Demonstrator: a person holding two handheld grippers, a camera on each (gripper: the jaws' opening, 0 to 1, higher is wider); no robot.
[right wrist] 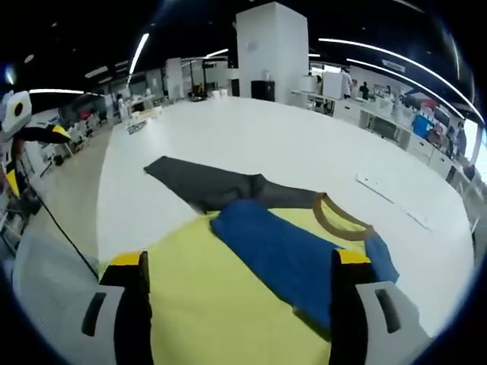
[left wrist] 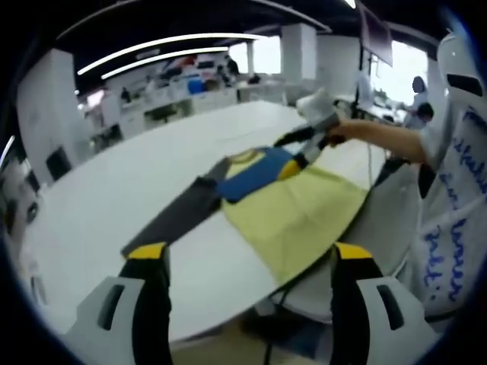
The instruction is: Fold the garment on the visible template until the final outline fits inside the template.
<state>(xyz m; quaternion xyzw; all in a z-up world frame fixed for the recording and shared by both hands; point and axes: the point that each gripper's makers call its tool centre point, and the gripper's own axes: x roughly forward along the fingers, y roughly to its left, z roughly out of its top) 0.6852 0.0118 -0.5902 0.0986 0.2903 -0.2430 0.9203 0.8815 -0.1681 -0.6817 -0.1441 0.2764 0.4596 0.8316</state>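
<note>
- While my left gripper (left wrist: 249,262) hangs off the table (left wrist: 99,205) edge, jaws apart, the garment (left wrist: 293,209) lies ahead.
- Right gripper (right wrist: 240,274), jaws apart over its yellow body, is nearer; grey sleeve (right wrist: 205,182) stretches away.

Blue handwriting on white sheet (left wrist: 449,228), unreadable.

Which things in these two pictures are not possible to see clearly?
- Template: not made out in either view; the garment may cover it.
- Garment's near part: right gripper view, cut off by the bottom edge and the right gripper.
- Right gripper's jaw state: left gripper view, too small and blurred at the garment's far edge.
- Table far end: left gripper view, blurred.
- Left gripper: open, holding nothing.
</note>
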